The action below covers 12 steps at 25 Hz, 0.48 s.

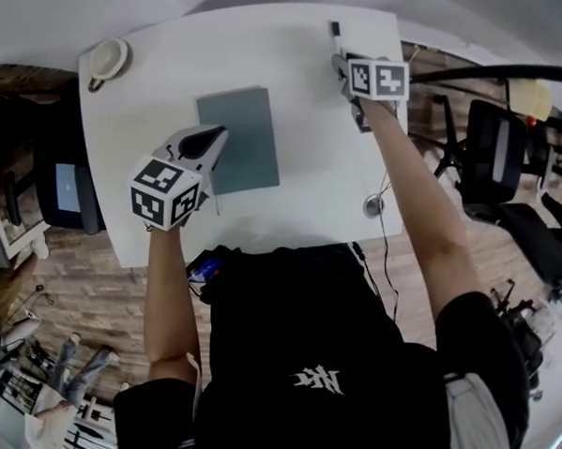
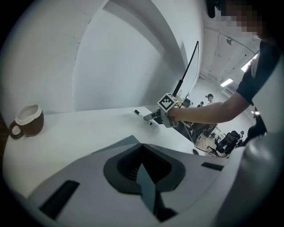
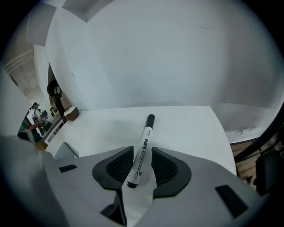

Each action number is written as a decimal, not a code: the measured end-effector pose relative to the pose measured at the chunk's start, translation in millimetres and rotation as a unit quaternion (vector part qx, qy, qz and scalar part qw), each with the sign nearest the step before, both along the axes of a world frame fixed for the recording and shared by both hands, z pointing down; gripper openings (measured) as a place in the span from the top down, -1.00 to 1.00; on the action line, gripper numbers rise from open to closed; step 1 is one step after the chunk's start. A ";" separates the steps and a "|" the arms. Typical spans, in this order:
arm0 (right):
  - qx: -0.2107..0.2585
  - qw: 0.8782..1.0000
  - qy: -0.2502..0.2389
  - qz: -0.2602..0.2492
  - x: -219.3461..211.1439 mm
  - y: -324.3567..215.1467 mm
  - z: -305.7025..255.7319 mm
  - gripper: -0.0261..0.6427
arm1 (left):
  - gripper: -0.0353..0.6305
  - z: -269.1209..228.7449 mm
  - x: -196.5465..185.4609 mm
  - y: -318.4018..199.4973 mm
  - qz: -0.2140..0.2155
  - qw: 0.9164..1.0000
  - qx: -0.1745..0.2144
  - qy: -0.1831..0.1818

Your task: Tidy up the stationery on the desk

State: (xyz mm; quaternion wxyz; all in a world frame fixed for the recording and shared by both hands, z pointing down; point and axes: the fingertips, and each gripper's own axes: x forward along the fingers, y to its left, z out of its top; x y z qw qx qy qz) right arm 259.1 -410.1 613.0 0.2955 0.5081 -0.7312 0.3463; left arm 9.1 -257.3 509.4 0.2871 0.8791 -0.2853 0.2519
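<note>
A black-and-white marker (image 1: 335, 33) lies at the far right of the white desk (image 1: 160, 66). My right gripper (image 1: 338, 64) is shut on the marker (image 3: 143, 148), whose capped tip sticks out past the jaws and which sits slightly askew. A grey notebook (image 1: 243, 127) lies flat mid-desk. My left gripper (image 1: 212, 136) hovers over the notebook's left edge. Its jaws (image 2: 142, 148) meet at the tips, and I cannot tell whether the thin grey strip between them is held. The notebook (image 2: 126, 142) peeks out just beyond them.
A brown-and-white cup (image 1: 108, 61) stands at the desk's far left corner, also in the left gripper view (image 2: 29, 119). A round cable hole (image 1: 374, 205) sits near the front right edge. Office chairs (image 1: 494, 161) stand to the right of the desk.
</note>
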 end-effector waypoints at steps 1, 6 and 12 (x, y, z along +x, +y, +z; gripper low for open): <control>-0.004 1.000 0.001 0.000 -0.4 0.3 3.4 0.49 | 0.88 1.7 -2.9 1.2 -0.002 1.000 -0.002 -0.002; -0.004 1.000 0.020 -0.017 -0.8 1.4 7.4 0.65 | 0.88 8.9 -12.3 4.1 -0.016 1.000 -0.016 -0.004; -0.001 1.000 0.014 -0.008 -4.0 2.4 4.8 0.66 | 0.88 16.6 -16.1 10.0 -0.021 0.999 -0.030 0.003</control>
